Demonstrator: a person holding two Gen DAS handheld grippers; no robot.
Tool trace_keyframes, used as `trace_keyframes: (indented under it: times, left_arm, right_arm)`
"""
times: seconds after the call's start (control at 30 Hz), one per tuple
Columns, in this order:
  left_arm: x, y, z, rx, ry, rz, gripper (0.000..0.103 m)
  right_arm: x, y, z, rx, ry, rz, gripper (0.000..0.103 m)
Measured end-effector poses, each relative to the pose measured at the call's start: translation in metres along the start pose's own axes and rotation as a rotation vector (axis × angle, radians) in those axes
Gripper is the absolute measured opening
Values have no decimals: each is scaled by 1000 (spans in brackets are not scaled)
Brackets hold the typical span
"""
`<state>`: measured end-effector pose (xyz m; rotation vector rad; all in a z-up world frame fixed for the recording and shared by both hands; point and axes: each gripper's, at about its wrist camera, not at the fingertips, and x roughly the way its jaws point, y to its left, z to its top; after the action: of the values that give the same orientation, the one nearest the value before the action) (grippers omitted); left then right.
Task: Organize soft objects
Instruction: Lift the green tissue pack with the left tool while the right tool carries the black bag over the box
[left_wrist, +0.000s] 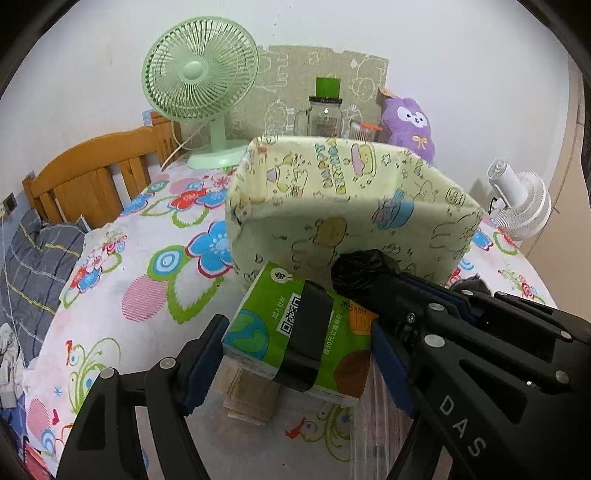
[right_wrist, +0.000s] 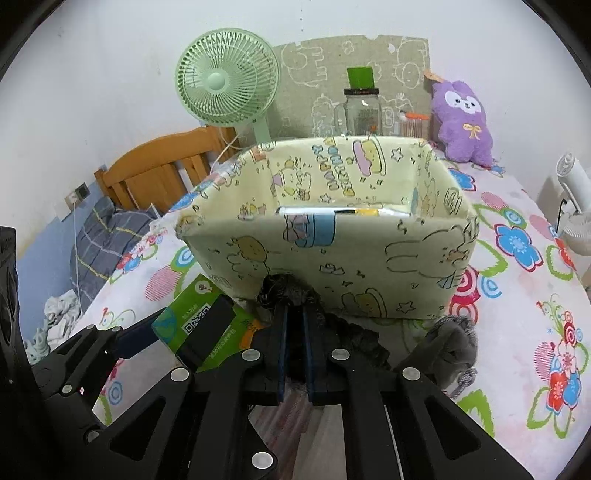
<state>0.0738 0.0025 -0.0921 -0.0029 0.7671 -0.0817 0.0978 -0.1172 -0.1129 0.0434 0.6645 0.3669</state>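
Now left tongs (left_wrist: 295, 354) pinch the green tissue pack (left_wrist: 314, 332); right tongs (right_wrist: 294, 325) clamp crumpled black fabric (right_wrist: 284, 288) against the pale-yellow cartoon-print fabric box's (right_wrist: 332, 266) near wall.

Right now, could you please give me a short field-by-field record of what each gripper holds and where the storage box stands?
left gripper: jaws wide, clamped on the green tissue pack
right gripper: shut on a crumpled black plastic bag
fabric box: upright on the floral bedsheet, just beyond both grippers, top open
box contents: one flat packet visible inside
grey knitted item: on the sheet, right of the right gripper
background: green fan, purple plush
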Motion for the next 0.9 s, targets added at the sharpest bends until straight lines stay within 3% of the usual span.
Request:
trace_keyframes:
  times: [0.9]
  left_arm:
    - [-56, -21, 23, 28, -96, -13, 79]
  right_arm:
    - [-69, -1, 20, 4, -108, -35, 9]
